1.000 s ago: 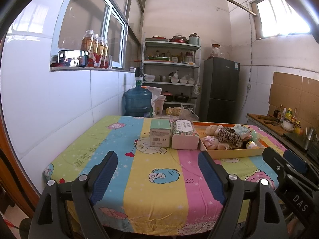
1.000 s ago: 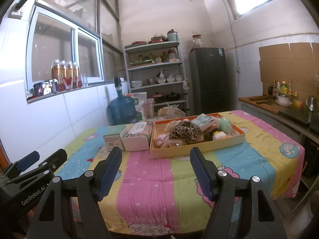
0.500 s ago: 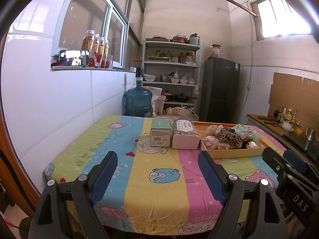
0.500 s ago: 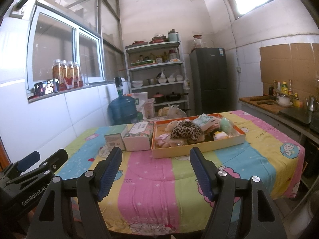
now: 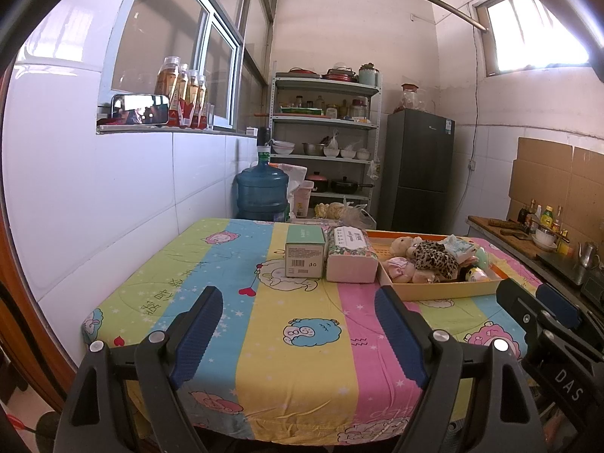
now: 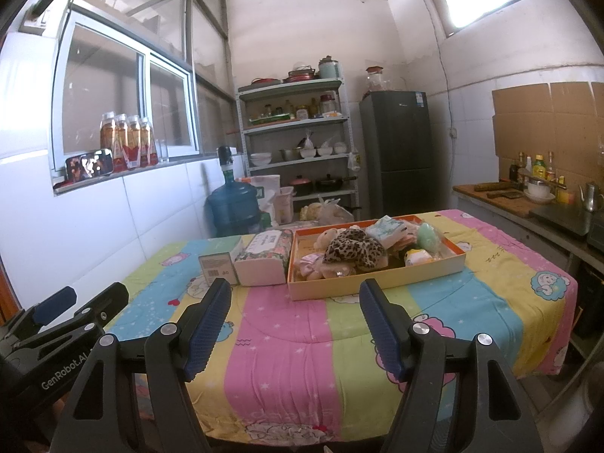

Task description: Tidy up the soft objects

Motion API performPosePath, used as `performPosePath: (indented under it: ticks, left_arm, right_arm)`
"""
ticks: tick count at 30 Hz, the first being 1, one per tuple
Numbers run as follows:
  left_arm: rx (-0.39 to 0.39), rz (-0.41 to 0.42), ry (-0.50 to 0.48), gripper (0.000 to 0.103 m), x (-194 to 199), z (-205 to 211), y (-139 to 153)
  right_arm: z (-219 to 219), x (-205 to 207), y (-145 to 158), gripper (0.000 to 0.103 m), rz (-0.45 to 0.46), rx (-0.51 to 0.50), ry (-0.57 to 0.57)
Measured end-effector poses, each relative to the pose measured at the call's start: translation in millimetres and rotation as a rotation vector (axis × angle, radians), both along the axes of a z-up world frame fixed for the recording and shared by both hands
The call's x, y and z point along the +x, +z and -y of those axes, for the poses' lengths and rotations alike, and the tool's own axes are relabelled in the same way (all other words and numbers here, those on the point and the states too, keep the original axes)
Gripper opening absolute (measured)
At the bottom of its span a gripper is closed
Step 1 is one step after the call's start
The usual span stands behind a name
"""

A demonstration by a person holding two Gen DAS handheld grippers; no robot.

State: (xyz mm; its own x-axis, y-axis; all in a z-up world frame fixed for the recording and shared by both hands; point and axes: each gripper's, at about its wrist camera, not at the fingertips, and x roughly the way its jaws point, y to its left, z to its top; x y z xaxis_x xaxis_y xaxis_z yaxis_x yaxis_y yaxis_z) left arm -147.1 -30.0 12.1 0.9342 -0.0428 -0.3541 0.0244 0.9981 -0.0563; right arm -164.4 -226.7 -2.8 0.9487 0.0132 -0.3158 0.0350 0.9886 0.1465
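A shallow orange-rimmed tray [image 6: 434, 270] [image 5: 445, 288] sits at the far side of the striped cartoon tablecloth [image 6: 302, 324], piled with soft toys. Among them are a leopard-print plush [image 6: 355, 251] [image 5: 434, 258], a pink doll [image 6: 313, 266] and a pale green piece [image 6: 428, 238]. Left of the tray lie a floral tissue pack [image 6: 264, 258] [image 5: 351, 255] and a green-topped box [image 6: 219, 262] [image 5: 304, 251]. My left gripper [image 5: 298, 326] and right gripper [image 6: 294, 319] hover open and empty over the near table edge, well short of the tray.
A blue water jug [image 6: 234, 207], a metal shelf of cookware [image 6: 298, 132] and a dark fridge [image 6: 400, 151] stand behind the table. A counter with bottles [image 6: 528, 188] runs along the right. Drink bottles [image 6: 126, 141] line the windowsill on the left.
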Motion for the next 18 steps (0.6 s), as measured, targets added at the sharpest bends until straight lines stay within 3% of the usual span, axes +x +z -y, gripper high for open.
performPosePath:
  ticks: [18]
  left_arm:
    - [0.0, -0.002, 0.0, 0.083, -0.7, -1.4, 0.0]
  right_arm:
    - [-0.3, 0.1, -0.2, 0.072, 0.0, 0.0, 0.001]
